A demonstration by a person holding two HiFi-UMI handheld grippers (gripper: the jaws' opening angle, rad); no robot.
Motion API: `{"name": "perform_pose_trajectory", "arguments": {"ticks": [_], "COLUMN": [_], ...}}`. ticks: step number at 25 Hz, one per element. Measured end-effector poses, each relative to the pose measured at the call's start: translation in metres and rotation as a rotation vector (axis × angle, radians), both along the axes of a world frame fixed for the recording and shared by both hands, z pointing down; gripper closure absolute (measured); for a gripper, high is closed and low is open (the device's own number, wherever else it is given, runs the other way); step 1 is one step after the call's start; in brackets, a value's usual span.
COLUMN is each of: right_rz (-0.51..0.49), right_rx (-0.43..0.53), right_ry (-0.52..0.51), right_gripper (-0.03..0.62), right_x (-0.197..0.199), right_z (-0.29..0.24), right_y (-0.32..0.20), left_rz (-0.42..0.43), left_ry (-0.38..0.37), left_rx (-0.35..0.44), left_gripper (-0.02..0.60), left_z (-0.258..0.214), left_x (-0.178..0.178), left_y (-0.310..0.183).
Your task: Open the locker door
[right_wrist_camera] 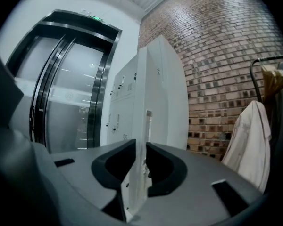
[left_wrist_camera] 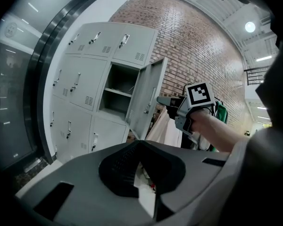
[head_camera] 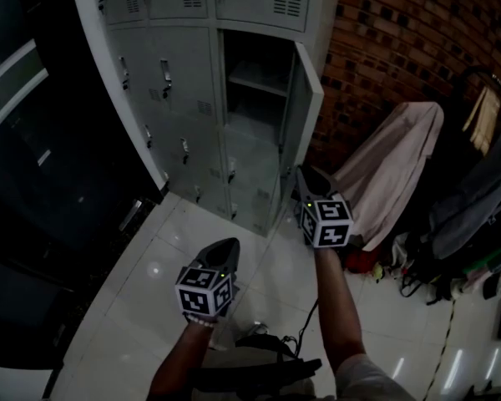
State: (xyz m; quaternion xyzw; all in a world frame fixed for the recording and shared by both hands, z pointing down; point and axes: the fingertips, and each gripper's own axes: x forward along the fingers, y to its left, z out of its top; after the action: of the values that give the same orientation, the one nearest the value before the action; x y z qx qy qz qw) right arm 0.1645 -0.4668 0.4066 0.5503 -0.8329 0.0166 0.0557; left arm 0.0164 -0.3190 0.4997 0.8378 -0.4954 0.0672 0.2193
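Observation:
The grey locker cabinet (head_camera: 184, 73) stands against the wall, and one middle door (head_camera: 305, 111) swings out to the right, baring an empty compartment (head_camera: 255, 78) with a shelf. My right gripper (head_camera: 299, 175) is at that door's free edge. In the right gripper view the thin door edge (right_wrist_camera: 140, 121) runs up between the jaws of the right gripper (right_wrist_camera: 141, 147), and both pads lie against it. My left gripper (head_camera: 227, 245) hangs lower over the floor tiles, away from the lockers, shut with nothing in it. The left gripper view shows the open door (left_wrist_camera: 148, 100) and the right gripper (left_wrist_camera: 162, 99).
A brick wall (head_camera: 384, 23) lies right of the lockers. In front of it a rack holds a beige coat (head_camera: 397, 165) and dark clothes (head_camera: 476, 190). Dark glass panels (head_camera: 33, 140) fill the left. Cables and a bag (head_camera: 267, 345) lie on the floor by the person's feet.

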Motion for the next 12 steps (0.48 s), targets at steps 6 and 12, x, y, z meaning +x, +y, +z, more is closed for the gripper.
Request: {"name": "perform_pose_trajectory", "arguments": {"ticks": [6, 12], "right_rz": [0.058, 0.096], "right_rx": [0.024, -0.034], "right_ry": [0.004, 0.002], "right_gripper": [0.52, 0.589], "right_x": [-0.014, -0.058], "right_z": [-0.019, 0.001], "right_y": [0.062, 0.152], "left_rz": [0.014, 0.042], "left_ry": [0.024, 0.056], "left_rx": [0.01, 0.036], "left_gripper": [0.586, 0.586], "left_z": [-0.006, -0.021], "left_x": [-0.048, -0.107], "left_y": [0.037, 0.088]}}
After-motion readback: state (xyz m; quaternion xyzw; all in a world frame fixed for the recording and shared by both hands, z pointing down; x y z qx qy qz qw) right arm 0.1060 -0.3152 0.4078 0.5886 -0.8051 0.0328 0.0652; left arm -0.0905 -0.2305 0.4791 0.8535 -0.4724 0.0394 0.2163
